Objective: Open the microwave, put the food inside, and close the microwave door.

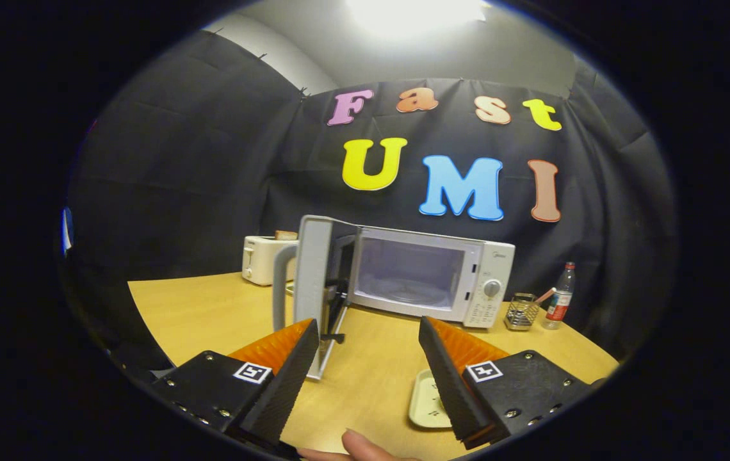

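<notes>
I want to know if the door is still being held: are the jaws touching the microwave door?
Cannot tell. In the gripper view the gripper is open; the microwave door stands beside one jaw's tip, overlapping it.

A yellow wooden table (378, 378) carries a white microwave (432, 275) with its door (311, 282) swung open, and a white toaster (264, 258) stands behind the door. Right of the microwave sit a wire basket (522, 312) and a plastic bottle (561, 296). A pale tray (428, 400) lies just beside the gripper (368, 378), whose fingers are spread apart and hold nothing
</notes>
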`<state>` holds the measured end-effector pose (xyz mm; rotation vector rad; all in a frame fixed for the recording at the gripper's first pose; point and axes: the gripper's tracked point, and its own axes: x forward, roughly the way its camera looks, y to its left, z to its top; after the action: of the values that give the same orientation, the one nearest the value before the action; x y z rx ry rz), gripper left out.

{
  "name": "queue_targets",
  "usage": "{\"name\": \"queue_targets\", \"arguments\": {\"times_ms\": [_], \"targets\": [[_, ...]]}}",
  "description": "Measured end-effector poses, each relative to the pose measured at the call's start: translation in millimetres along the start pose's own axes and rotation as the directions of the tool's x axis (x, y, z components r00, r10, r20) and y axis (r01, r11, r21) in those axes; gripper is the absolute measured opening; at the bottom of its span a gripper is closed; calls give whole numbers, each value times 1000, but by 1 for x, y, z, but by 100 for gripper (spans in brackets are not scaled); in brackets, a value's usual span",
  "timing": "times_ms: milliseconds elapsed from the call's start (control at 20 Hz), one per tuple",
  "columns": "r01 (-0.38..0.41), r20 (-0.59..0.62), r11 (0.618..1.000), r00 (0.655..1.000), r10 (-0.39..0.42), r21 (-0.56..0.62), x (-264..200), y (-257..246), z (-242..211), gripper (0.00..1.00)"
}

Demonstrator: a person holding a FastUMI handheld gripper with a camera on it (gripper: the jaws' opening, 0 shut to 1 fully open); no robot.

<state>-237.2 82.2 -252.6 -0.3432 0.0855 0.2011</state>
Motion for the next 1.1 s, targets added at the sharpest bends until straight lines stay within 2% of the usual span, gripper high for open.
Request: {"name": "queue_targets", "arguments": {"times_ms": [100, 300, 450, 600, 850, 900, 950, 1050, 1100], "targets": [[51, -25, 999, 998, -50, 16, -3, -35, -16, 95], [45, -146, 996, 989, -33, 80, -8, -71, -58, 95], [70, -248, 995, 968, -52, 66, -6, -95, -93, 96], [15, -345, 993, 938, 26, 116, -1, -91, -123, 96], [-13, -429, 982, 898, 95, 190, 9, -93, -147, 98], [-13, -438, 978, 893, 105, 207, 9, -92, -148, 95], [2, -445, 978, 891, 93, 209, 11, -95, -146, 84], [27, -447, 976, 891, 75, 217, 12, -99, -148, 69], [37, -442, 973, 895, 69, 227, 13, -99, -146, 68]]}}
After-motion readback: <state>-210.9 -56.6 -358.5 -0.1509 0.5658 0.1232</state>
